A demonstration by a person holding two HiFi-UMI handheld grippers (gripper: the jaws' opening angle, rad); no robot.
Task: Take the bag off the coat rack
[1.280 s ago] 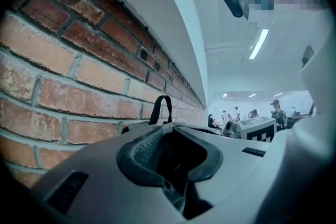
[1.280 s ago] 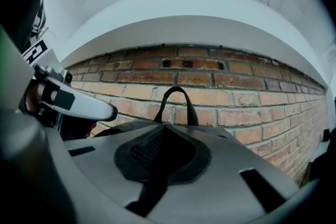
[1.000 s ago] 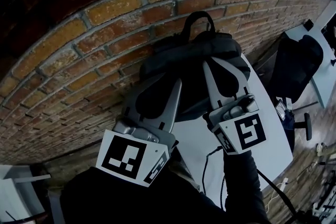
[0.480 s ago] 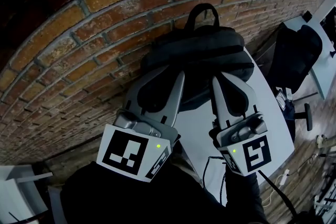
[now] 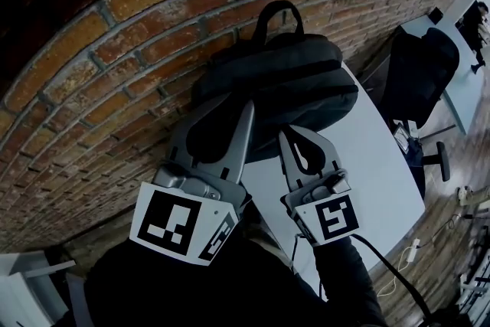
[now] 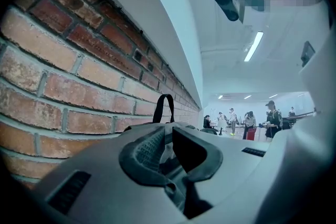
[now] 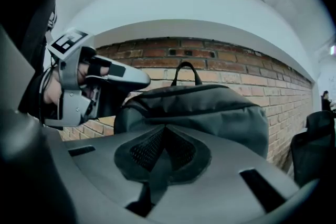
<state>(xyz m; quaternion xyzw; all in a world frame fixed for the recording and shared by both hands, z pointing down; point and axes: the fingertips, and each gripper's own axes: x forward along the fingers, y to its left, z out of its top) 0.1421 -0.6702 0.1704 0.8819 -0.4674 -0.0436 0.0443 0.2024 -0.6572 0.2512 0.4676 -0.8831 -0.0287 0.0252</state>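
Scene: A person stands facing a brick wall (image 5: 115, 50), a two-jaw gripper in each hand, and looks down on a white table (image 5: 367, 172).

Bag: The bag (image 5: 283, 88), a black backpack, lies on the table, pushed up to the wall. Its carry loop (image 5: 277, 11) stands upright against the bricks.

Coat rack: No coat rack shows in any view. The bag hangs from nothing, and its weight appears to rest on the table.

Left gripper: The left gripper (image 5: 246, 109) points level at the bag's left end. Its jaws are partly closed with dark bag material between the pads, which reads as a hold on a fold or strap.

Right gripper: The right gripper (image 5: 285, 135) sits just short of the bag's near side. Its jaws are brought together with nothing between them.

Step in hand: Judging by how the bag lies, the lift off the rack looks finished. What seems left is letting go cleanly.

Doing it well: The left jaws should open wide before that hand draws back. The pull should be straight and level, so no fabric is dragged along. The right gripper is best kept clear of loose straps.

Risk: The bag is soft. It may slump, or slide along the smooth tabletop, if a strap catches on a jaw during the retreat.
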